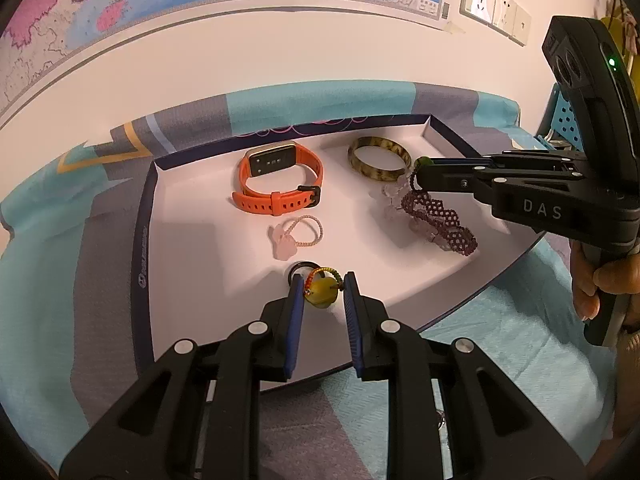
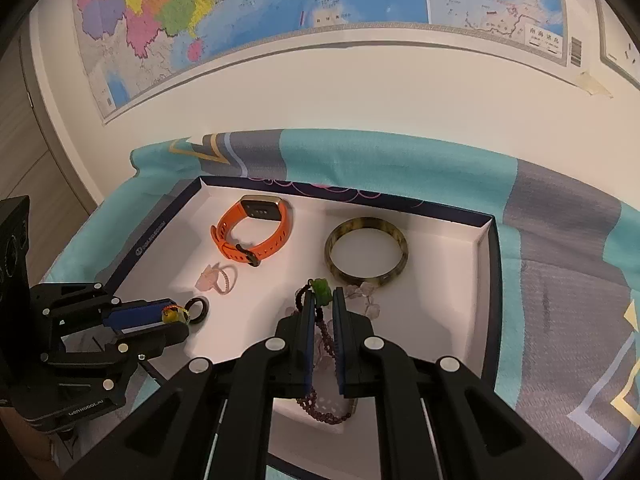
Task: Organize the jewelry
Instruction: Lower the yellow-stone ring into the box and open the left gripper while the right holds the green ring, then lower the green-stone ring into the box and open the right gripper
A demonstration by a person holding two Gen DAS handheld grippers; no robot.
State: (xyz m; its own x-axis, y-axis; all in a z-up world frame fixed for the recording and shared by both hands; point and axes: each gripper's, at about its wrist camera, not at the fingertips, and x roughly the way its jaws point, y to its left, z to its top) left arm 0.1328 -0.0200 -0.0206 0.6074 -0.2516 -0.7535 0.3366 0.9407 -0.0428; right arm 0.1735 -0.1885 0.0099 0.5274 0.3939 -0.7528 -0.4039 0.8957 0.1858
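Note:
A white tray with a navy rim (image 1: pixel 144 216) (image 2: pixel 490 264) holds the jewelry. Near its front edge my left gripper (image 1: pixel 323 280) (image 2: pixel 176 316) is shut on a yellow bead charm (image 1: pixel 320 294) (image 2: pixel 173 314) with a multicoloured cord. A black ring (image 1: pixel 301 268) (image 2: pixel 199 309) lies just beyond it. To the right, my right gripper (image 2: pixel 323 296) (image 1: pixel 416 174) is shut on a dark red beaded bracelet (image 1: pixel 440 224) (image 2: pixel 326 336) with a green charm (image 2: pixel 322 292). The bracelet's lower end trails onto the tray over clear crystal beads (image 1: pixel 394 196) (image 2: pixel 366 300).
The tray also holds an orange watch (image 1: pixel 280 184) (image 2: pixel 252 232), a mottled bangle (image 1: pixel 378 159) (image 2: pixel 366 252) and a pink hair tie with a charm (image 1: pixel 296 234) (image 2: pixel 218 276). A teal and grey cloth (image 1: pixel 60 280) covers the table below a wall map (image 2: pixel 240 12). A hand (image 1: pixel 600 280) holds the right gripper.

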